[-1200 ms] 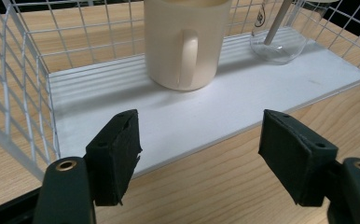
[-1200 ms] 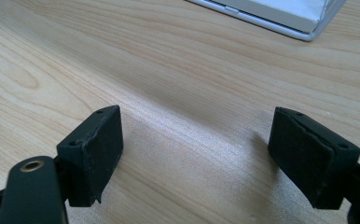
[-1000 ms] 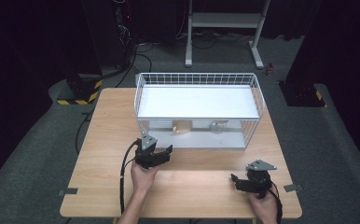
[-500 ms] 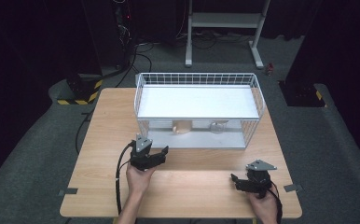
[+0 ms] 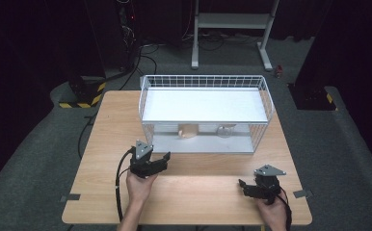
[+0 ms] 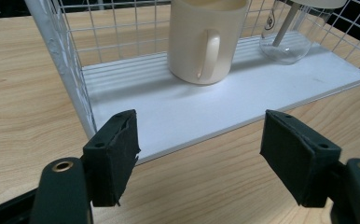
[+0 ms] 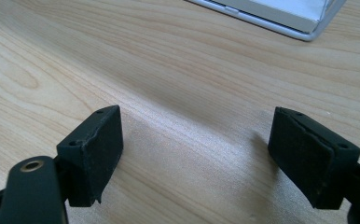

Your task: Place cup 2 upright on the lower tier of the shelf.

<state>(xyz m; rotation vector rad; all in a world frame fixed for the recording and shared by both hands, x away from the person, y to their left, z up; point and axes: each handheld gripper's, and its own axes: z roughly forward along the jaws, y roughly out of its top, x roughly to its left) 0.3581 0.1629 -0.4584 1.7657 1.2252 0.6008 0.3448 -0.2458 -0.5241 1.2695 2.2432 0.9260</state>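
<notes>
While my left gripper (image 5: 164, 160) hovers with jaws apart and empty just before the wire rack (image 5: 205, 84), I line it up on the cream mug (image 6: 207, 39) standing on the rack's lower shelf (image 6: 243, 100), handle facing me, likely my next grab. My right gripper (image 5: 244, 185) waits well back from the rack, low over the table (image 5: 102, 139), jaws apart, holding nothing.

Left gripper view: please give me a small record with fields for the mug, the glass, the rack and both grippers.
mug: cream mug, upright on lower shelf, handle toward camera
glass: clear glass, beside mug, apart
rack: white wire rack on wooden table
left gripper: open, empty, facing mug
right gripper: open, empty, over table
</notes>
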